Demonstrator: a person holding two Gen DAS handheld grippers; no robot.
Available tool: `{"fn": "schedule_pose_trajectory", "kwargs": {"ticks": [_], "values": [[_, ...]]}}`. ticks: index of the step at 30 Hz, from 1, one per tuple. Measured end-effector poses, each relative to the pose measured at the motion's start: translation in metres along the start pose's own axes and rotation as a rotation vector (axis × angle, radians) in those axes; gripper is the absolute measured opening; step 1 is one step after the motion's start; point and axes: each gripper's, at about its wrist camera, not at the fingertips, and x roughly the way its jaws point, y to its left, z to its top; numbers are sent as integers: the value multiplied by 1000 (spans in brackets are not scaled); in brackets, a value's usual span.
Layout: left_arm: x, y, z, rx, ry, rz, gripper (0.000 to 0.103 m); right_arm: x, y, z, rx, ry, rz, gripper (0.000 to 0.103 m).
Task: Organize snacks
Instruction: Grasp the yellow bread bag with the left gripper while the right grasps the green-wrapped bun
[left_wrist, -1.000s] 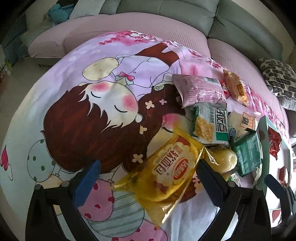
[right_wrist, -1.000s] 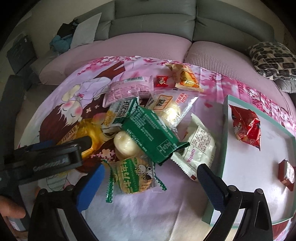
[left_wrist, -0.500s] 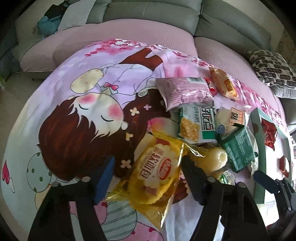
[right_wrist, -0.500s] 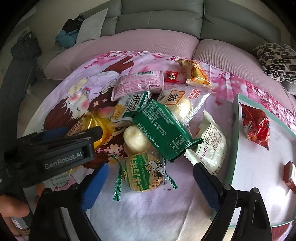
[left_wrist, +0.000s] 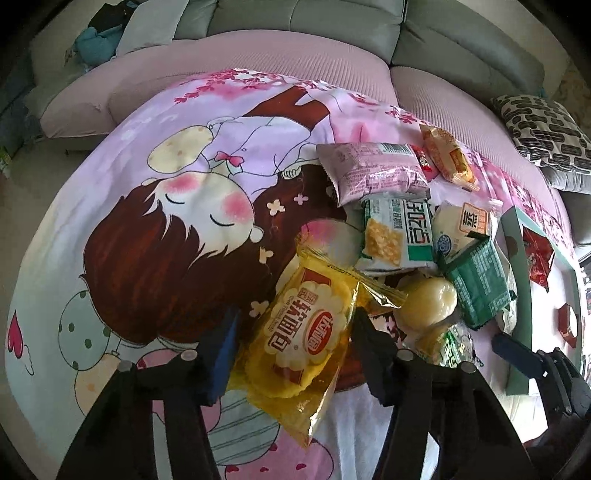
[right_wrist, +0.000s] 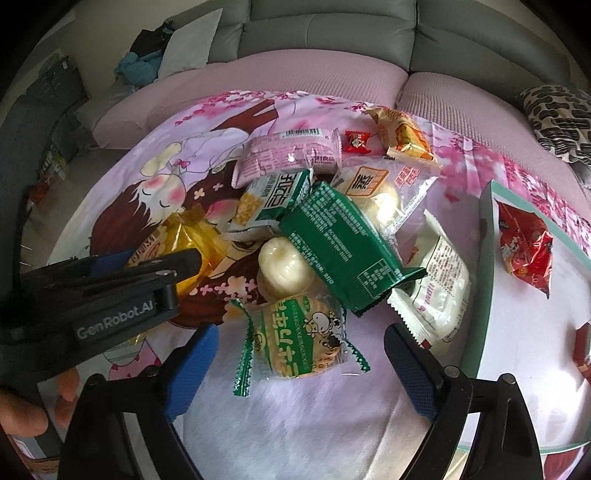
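A pile of snack packets lies on a cartoon-print cloth (left_wrist: 155, 236). My left gripper (left_wrist: 295, 350) has its fingers close on both sides of a yellow soft-bread packet (left_wrist: 306, 332), which also shows in the right wrist view (right_wrist: 184, 236). My right gripper (right_wrist: 301, 362) is open around a green-and-white biscuit packet (right_wrist: 299, 339). A dark green packet (right_wrist: 340, 240), a pale bun (right_wrist: 282, 258), a pink packet (right_wrist: 288, 157) and a white packet (right_wrist: 439, 280) lie in the pile.
A teal-rimmed white tray (right_wrist: 480, 295) at the right holds a red packet (right_wrist: 524, 247) and a small red item (right_wrist: 581, 347). A grey sofa (right_wrist: 332, 33) with a patterned pillow (right_wrist: 561, 118) stands behind. My left gripper's body (right_wrist: 92, 295) crosses the right wrist view.
My left gripper's fingers have narrowed around the yellow soft-bread packet. My right gripper has moved forward, so the green-and-white biscuit packet now lies between its open fingers.
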Motion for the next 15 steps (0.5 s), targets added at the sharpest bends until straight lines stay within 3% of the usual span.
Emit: {"fn": "schedule_pose_trajectory", "kwargs": {"ticks": [15], "values": [[0, 7, -5, -19, 20, 0, 58, 17, 5, -3, -9, 49, -7, 73]]}}
